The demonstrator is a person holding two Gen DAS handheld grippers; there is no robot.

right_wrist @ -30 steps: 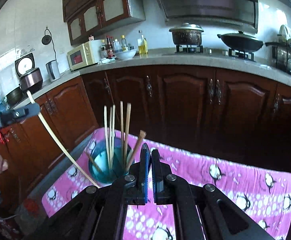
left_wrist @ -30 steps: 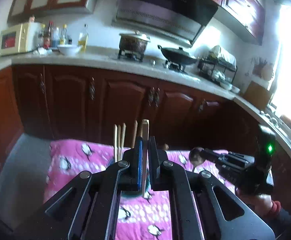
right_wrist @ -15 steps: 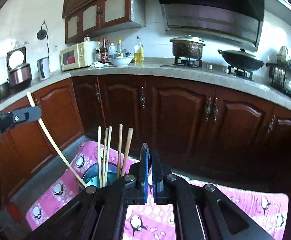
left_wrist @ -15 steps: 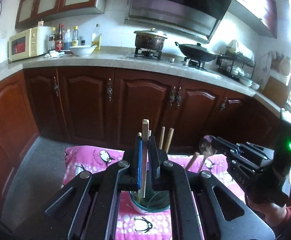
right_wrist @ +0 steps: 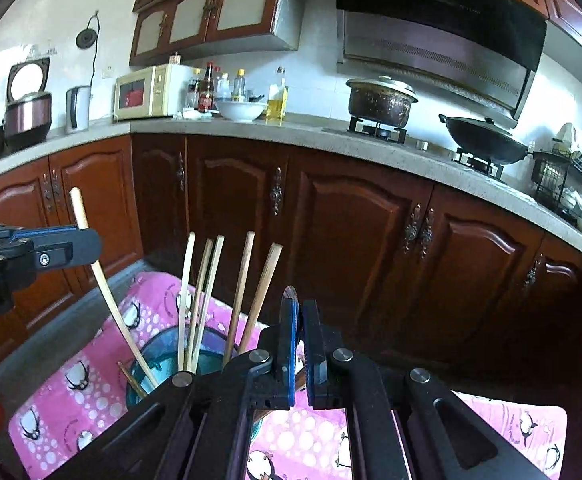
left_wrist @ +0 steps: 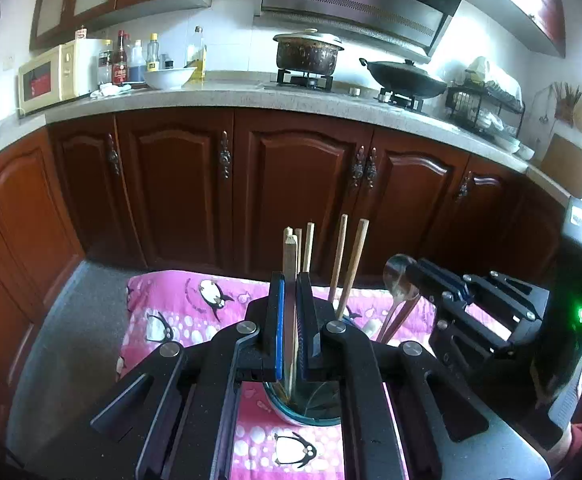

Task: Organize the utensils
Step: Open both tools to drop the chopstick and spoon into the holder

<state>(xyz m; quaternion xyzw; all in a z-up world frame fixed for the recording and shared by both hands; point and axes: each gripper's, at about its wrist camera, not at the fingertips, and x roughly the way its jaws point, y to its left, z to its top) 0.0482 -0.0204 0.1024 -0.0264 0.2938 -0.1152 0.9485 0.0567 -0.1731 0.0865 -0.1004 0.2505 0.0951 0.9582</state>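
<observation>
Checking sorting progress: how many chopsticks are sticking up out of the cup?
6: three pale ones together, two brown ones right of them, one pale chopstick leaning left in the left gripper. Others may hide behind the right gripper.

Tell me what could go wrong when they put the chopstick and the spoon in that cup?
1. The left gripper pinches a long chopstick slanting into the cup; pushing sideways could tip the cup.
2. Five chopsticks already stand inside, so the spoon in the right gripper might knock them.
3. The two grippers are close and could bump.
</observation>
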